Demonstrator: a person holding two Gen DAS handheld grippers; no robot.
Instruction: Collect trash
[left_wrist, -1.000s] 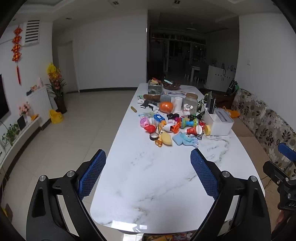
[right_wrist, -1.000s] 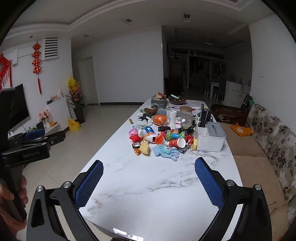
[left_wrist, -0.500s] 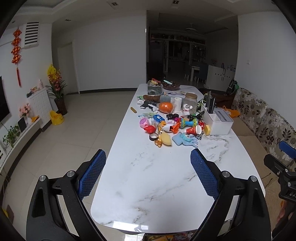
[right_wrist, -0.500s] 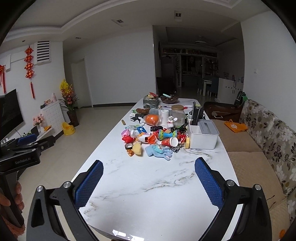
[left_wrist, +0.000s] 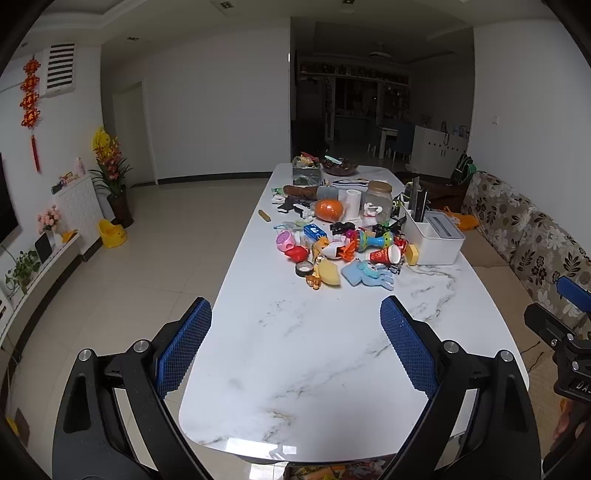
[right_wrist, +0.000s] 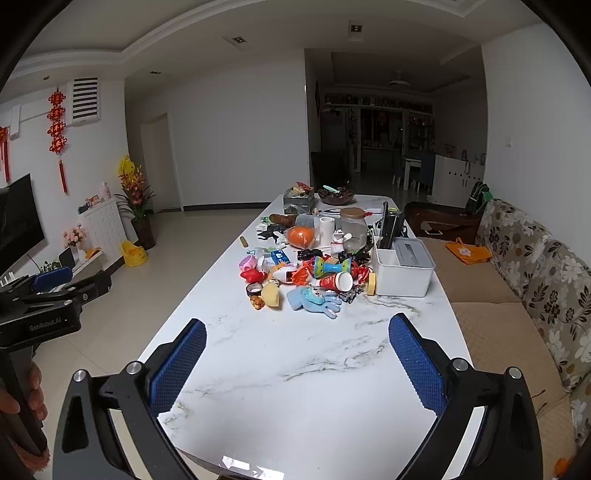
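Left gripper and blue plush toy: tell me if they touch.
Apart. The left wrist view shows bare marble between the left gripper, jaws open, and the blue plush toy farther up the table.

A heap of small plastic toys and clutter (left_wrist: 332, 247) lies mid-way along the white marble tabletop (left_wrist: 314, 362). A white rectangular storage box (left_wrist: 436, 240) stands at the heap's right. Behind it stand a glass jar (left_wrist: 378, 201) and, apparently, a paper roll (left_wrist: 352, 203). A floral-patterned sofa (right_wrist: 546, 280) runs along the tabletop's right side.

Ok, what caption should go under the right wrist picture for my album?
Open right gripper above a marble table, facing a toy pile.
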